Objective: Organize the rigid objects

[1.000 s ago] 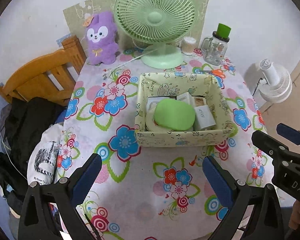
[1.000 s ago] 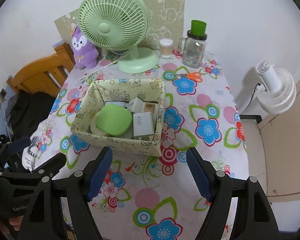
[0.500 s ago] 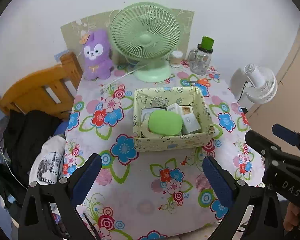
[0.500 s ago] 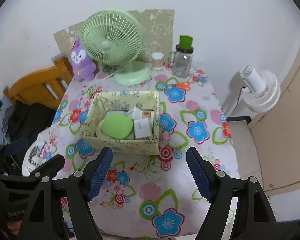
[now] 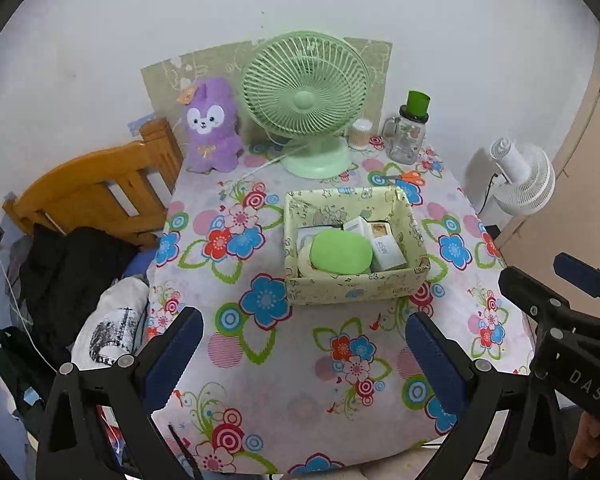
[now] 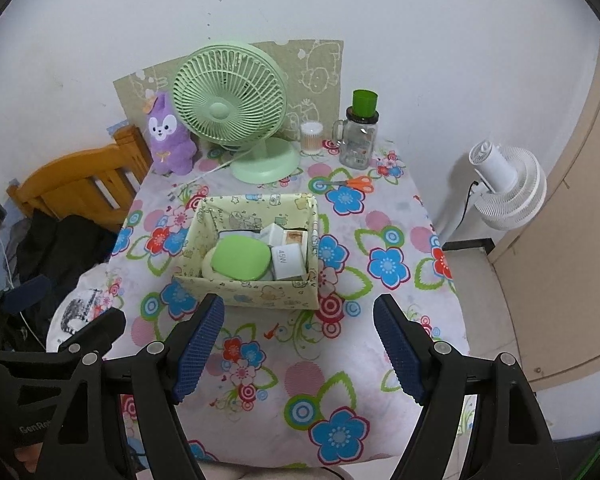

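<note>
Left gripper (image 5: 302, 354) jaws wide, holding nothing, lower frame above desk (image 5: 260, 376), right gripper (image 6: 298, 350) jaws wide, empty, patterned box (image 6: 260, 292) mid-frame holding green case (image 6: 242, 258), white boxes (image 6: 287, 261)

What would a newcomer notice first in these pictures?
The green fan at the back of the flowered table, with the purple plush to its left. Then the box in the middle, holding a green case and small white cartons.
</note>
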`<state>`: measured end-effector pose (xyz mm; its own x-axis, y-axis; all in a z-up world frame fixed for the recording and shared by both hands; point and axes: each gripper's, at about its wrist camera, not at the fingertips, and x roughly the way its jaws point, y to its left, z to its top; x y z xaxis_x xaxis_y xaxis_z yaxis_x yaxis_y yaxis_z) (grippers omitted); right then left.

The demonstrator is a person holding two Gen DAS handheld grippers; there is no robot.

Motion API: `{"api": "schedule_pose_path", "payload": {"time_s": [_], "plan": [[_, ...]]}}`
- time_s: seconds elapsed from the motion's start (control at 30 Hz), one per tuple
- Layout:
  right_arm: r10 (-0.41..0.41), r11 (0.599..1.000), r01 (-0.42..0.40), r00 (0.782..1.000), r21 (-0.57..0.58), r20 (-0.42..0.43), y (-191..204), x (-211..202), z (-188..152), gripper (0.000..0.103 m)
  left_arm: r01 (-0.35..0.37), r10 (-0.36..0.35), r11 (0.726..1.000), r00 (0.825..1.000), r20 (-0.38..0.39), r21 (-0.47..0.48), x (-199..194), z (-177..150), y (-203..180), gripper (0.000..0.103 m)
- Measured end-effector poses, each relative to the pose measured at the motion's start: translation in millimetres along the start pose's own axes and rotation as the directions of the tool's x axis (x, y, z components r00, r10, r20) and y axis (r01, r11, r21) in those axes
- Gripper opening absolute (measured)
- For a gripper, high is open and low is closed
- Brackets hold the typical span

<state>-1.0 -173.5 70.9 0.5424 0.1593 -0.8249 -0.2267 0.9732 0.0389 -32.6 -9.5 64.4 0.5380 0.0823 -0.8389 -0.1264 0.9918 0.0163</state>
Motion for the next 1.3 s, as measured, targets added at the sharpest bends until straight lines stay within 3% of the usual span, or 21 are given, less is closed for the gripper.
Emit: {"api": "schedule_pose_path", "payload": {"time_s": [0.43,1.3], "plan": [[-0.018,1.0,0.019,0.999,-0.018,0.046,2,-19,-1,0.08,0.009,-0.008,1.0,0.999,0.048,-0.013,-18,-1,-1,0.102],[-0.028,1.0,0.029,0.999,-0.003,0.034,-7,-19,-6,0.08,0.036,-0.035,0.999,0.999,0.024,-0.016,-17,-4,-7,0.103]]}}
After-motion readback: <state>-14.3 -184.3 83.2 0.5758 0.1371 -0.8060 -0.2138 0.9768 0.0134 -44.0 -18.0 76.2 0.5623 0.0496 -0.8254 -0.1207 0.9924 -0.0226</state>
